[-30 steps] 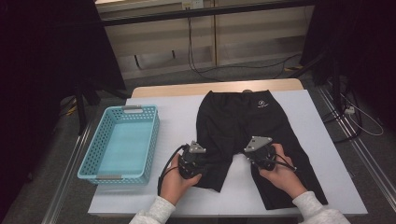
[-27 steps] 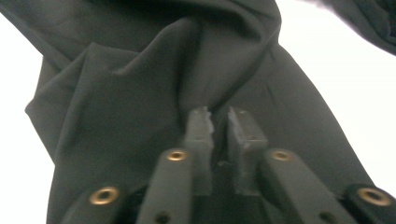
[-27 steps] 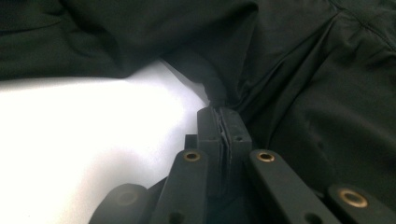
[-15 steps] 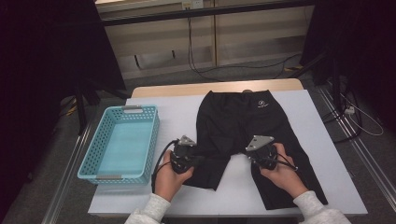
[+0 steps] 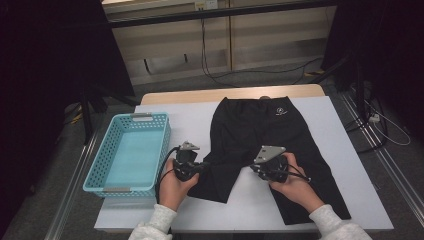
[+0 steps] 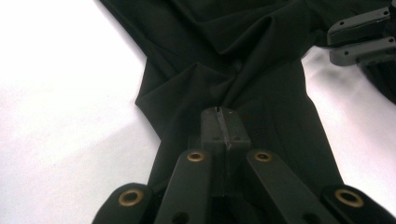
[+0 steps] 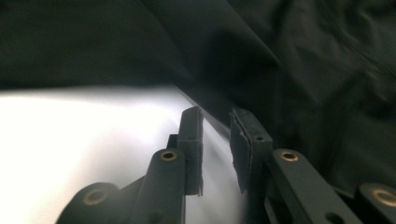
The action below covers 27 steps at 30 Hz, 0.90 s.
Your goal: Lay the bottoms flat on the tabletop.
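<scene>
One pair of black shorts (image 5: 260, 135), one blue basket (image 5: 131, 152) left of the shorts, two grippers, left (image 5: 199, 167) and right (image 5: 256, 170), on the shorts

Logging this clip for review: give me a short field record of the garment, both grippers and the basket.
garment: black shorts spread flat on the white table
left gripper: shut on the shorts, fabric pinched and puckered at the leg's edge
right gripper: jaws have just been opening, nothing between them, beside the other leg's inner edge
basket: blue basket, left of the shorts
</scene>
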Each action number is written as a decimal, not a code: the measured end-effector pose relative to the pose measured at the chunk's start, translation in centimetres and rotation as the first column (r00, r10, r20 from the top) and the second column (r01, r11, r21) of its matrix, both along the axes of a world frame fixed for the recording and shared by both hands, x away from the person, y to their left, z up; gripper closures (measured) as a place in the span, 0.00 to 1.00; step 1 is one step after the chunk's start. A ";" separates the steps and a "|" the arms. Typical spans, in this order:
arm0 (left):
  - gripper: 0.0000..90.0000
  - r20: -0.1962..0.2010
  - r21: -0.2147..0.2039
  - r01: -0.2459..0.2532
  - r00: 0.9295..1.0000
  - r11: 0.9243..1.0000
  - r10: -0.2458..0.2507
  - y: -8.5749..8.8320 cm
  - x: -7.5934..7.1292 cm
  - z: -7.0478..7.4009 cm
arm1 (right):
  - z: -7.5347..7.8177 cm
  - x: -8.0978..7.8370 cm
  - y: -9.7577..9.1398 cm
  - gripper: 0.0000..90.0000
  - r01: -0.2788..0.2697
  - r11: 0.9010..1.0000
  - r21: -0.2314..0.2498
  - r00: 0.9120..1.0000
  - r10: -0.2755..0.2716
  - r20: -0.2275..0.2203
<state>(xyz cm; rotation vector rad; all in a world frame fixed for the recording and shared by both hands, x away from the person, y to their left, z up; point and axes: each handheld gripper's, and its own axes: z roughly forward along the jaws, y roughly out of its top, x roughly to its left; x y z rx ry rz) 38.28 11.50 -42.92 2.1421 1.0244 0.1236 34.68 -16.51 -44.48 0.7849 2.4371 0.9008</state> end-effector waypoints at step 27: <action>1.00 0.013 -0.042 -0.024 1.000 0.999 0.024 0.7 0.1 0.5 | -0.6 1.1 0.1 1.00 0.018 1.000 0.013 0.996 -0.017 -0.088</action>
